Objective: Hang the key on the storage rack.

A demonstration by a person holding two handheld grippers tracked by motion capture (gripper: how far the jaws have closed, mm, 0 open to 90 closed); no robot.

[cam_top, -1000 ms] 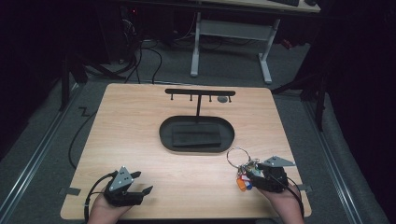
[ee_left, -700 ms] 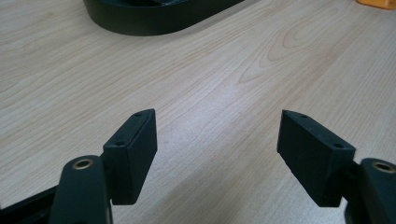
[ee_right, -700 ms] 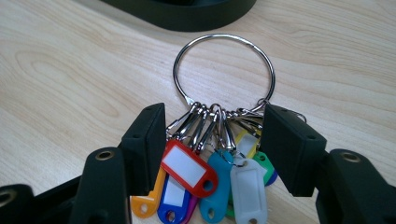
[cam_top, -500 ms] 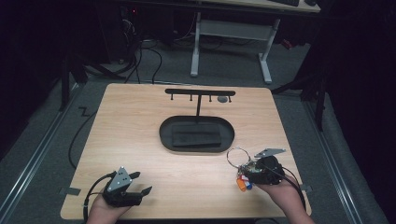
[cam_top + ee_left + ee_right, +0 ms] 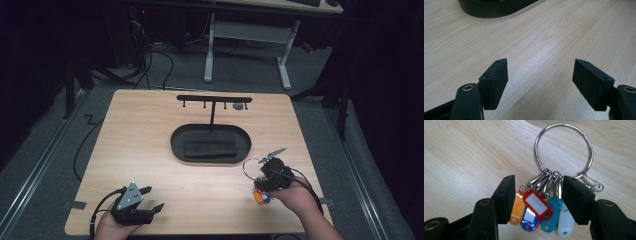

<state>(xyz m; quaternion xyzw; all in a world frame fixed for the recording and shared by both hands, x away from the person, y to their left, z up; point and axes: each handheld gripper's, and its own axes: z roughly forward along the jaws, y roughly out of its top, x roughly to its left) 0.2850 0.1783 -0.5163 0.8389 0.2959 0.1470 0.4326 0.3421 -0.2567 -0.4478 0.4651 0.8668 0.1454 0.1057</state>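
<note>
The work looks barely begun: the bunch of key tags on its big metal ring lies flat on the wooden table near the right front corner, and the right gripper has its jaws standing to either side of the tags and their small clips, parted with a gap to spare, so nothing is gripped yet. In the high view the right gripper sits over the tags, with the ring reaching out toward the black oval tray. The likely aim, judging by the layout, is the black hook rack standing at the far edge behind the tray; closing on the bunch, lifting it and hanging the ring all seem left to do. The left gripper rests at the near left corner, jaws spread wide over bare wood, well apart from the keys; it also shows in the high view. The hooks under the rack are too small to count surely, and what lies inside the tray is dark and hard to make out, as is the small round thing at the rack's right end
</note>
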